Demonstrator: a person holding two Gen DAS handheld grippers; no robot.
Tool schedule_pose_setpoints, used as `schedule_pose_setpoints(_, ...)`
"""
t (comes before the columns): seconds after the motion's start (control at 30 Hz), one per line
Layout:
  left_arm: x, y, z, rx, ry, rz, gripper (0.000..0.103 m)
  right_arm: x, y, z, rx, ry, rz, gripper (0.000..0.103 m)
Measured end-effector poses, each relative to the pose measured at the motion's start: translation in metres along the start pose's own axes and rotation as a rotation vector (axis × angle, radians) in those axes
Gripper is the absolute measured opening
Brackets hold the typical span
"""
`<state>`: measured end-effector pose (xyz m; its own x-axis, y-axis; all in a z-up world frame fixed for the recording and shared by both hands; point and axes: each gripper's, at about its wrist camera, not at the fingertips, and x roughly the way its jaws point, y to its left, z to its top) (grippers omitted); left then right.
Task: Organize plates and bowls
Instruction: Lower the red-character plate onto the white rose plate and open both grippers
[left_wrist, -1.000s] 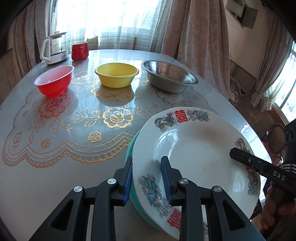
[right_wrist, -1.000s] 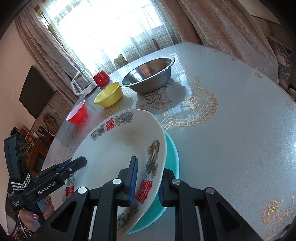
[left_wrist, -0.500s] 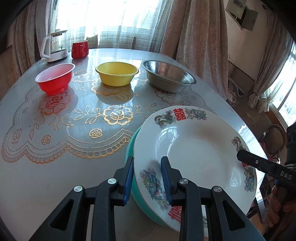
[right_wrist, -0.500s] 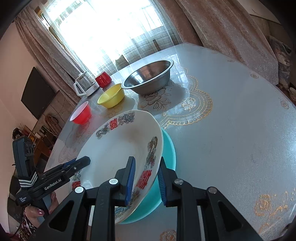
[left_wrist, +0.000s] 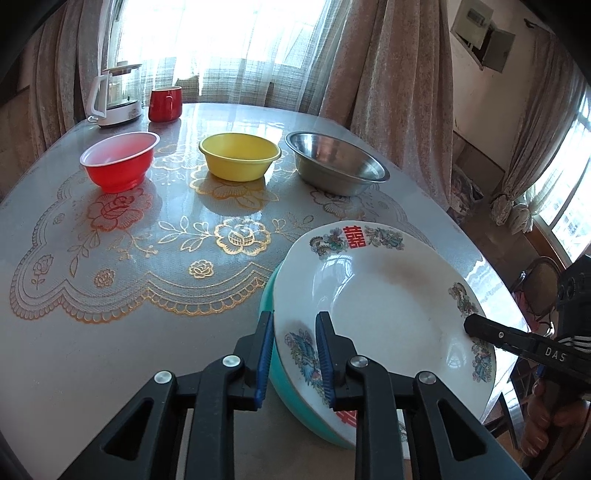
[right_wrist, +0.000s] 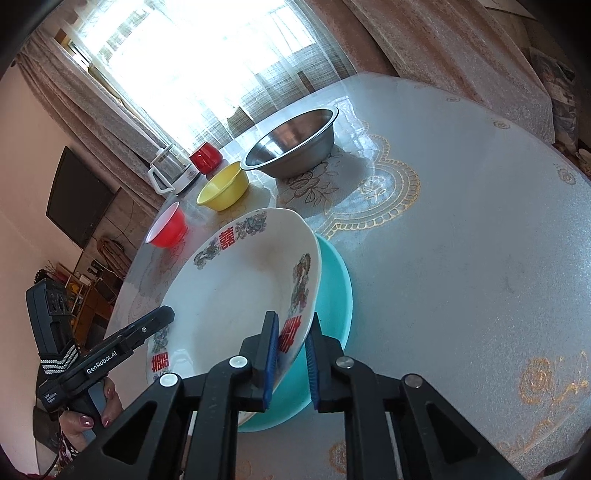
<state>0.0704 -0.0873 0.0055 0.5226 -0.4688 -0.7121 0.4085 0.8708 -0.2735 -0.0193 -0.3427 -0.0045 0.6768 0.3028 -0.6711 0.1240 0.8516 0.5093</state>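
A white plate with red characters and bird pictures rests tilted on a teal plate near the table's front right. My left gripper straddles the white plate's near rim and its jaws are closing, one pad on the upper face and one by the teal rim. My right gripper is shut on the opposite rim of the white plate, above the teal plate. A red bowl, a yellow bowl and a steel bowl stand in a row behind.
A white kettle and a red mug stand at the table's far edge by the curtains. The round table has a glossy floral cover. A chair is beyond its right edge.
The right gripper's jaws have drawn closer together on the plate's rim, and the left jaws have narrowed a little. Plates and bowls stay where they were.
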Motion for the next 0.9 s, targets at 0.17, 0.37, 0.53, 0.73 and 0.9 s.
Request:
schedule_pose_setpoints(0.17,0.003,0.0,0.001,0.01,0.012,0.0,0.023,0.001,-0.005,-0.001,0.024,0.006,0.033,0.015)
schedule_pose_setpoints(0.37,0.0,0.0,0.0,0.007,0.004,0.001,0.023,-0.01,-0.005,0.001,0.003,-0.003,-0.012,0.018)
schedule_pose_setpoints(0.53,0.0,-0.001,-0.001,0.022,0.009,0.01,0.023,-0.006,-0.002,0.002,-0.024,0.0,-0.021,0.018)
schedule_pose_setpoints(0.73,-0.012,0.013,0.007,-0.036,-0.014,0.031,0.053,-0.011,-0.001,0.01,-0.033,-0.005,-0.033,0.022)
schedule_pose_setpoints(0.9,-0.021,0.018,0.019,-0.029,-0.046,0.07,0.056,-0.019,-0.003,0.025,-0.024,-0.048,-0.048,0.027)
